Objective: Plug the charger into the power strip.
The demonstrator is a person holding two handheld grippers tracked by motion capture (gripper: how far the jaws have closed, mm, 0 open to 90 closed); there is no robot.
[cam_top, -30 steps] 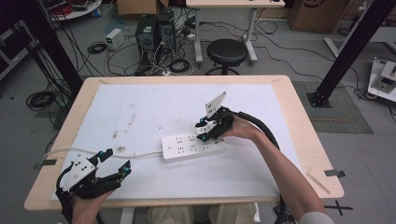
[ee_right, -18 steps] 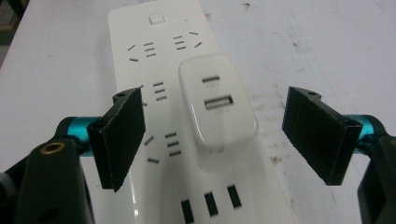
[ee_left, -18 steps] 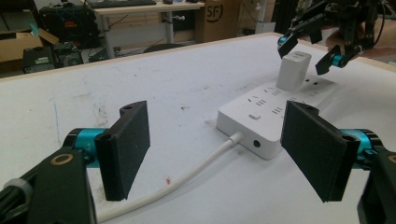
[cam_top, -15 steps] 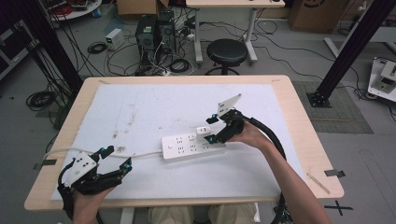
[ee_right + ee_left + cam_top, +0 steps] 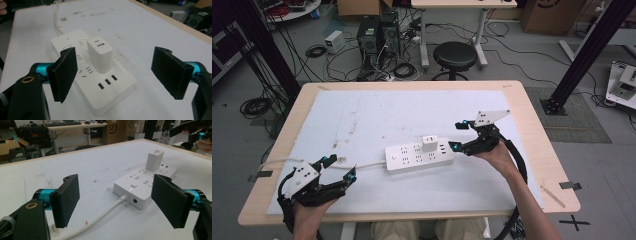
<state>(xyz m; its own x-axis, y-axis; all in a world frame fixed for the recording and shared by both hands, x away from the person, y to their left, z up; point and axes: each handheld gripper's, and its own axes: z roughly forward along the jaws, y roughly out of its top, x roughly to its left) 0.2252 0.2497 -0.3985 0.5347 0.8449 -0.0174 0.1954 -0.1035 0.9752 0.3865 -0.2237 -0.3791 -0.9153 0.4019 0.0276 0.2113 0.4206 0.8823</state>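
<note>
Two black two-jaw grippers on the white-covered wooden table (image 5: pixel 532 105), both with nothing between the pads. Left gripper (image 5: pixel 340 167) sits near the front-left edge in the high view, held in the person's left hand (image 5: pixel 309 212); jaws well apart, just been opening a little more, pointing at the strip's cord end. White round power cord (image 5: pixel 362 165) runs off that end of the strip, across the table toward the left edge. White rectangular plastic power strip (image 5: pixel 412 158) lies flat at mid-table, slightly angled, between the two grippers. White boxy plastic charger block (image 5: pixel 429 143) is plugged upright into the strip's top, toward its right end, next to the row of small ports. Right gripper (image 5: pixel 457 135) is just off the strip's right end, right hand (image 5: pixel 496 154) behind it; jaws have just been opening and stand wide, clear of the charger. In the right gripper view the charger stands ahead of the pads, nearer its own left pad, untouched. Grey three-cornered plate (image 5: pixel 491 116) rides on top of the right gripper.
</note>
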